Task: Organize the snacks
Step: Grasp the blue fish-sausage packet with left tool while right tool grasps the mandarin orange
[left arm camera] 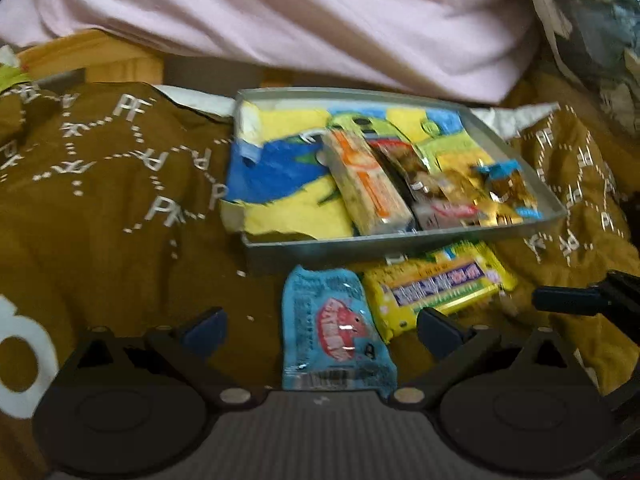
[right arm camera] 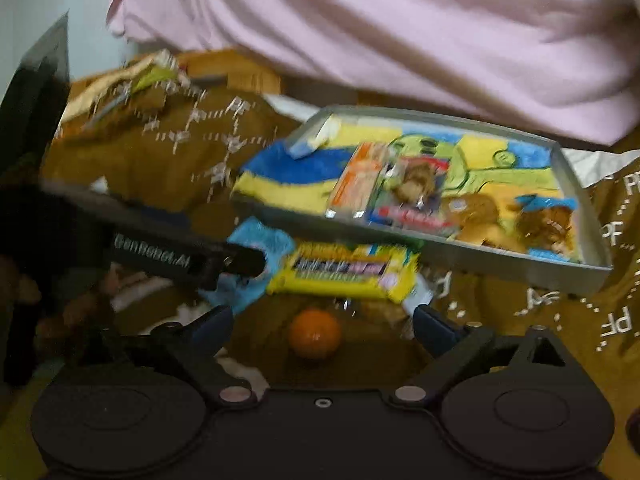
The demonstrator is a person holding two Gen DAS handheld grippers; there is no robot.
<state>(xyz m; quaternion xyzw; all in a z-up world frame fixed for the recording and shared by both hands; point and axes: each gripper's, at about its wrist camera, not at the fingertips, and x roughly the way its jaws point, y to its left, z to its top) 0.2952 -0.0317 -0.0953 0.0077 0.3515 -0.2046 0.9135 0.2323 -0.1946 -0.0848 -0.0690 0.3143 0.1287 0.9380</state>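
A grey metal tray (left arm camera: 360,246) (right arm camera: 520,270) with a yellow, blue and green lining holds several snack packs, among them an orange-and-white pack (left arm camera: 366,184) (right arm camera: 358,184). On the brown blanket in front of the tray lie a light blue snack pouch (left arm camera: 334,330) (right arm camera: 260,240) and a yellow snack pack (left arm camera: 436,292) (right arm camera: 342,274). My left gripper (left arm camera: 322,326) is open, with the blue pouch between its fingers, untouched. My right gripper (right arm camera: 324,326) is open above a small orange ball (right arm camera: 315,333). The left gripper's finger (right arm camera: 192,258) crosses the right wrist view over the blue pouch.
A brown blanket with white lettering (left arm camera: 120,184) (right arm camera: 168,152) covers the surface. A person in a pink garment (left arm camera: 320,12) (right arm camera: 400,32) sits right behind the tray. The right gripper's finger (left arm camera: 568,300) shows at the right edge. A patterned cushion (left arm camera: 592,32) lies far right.
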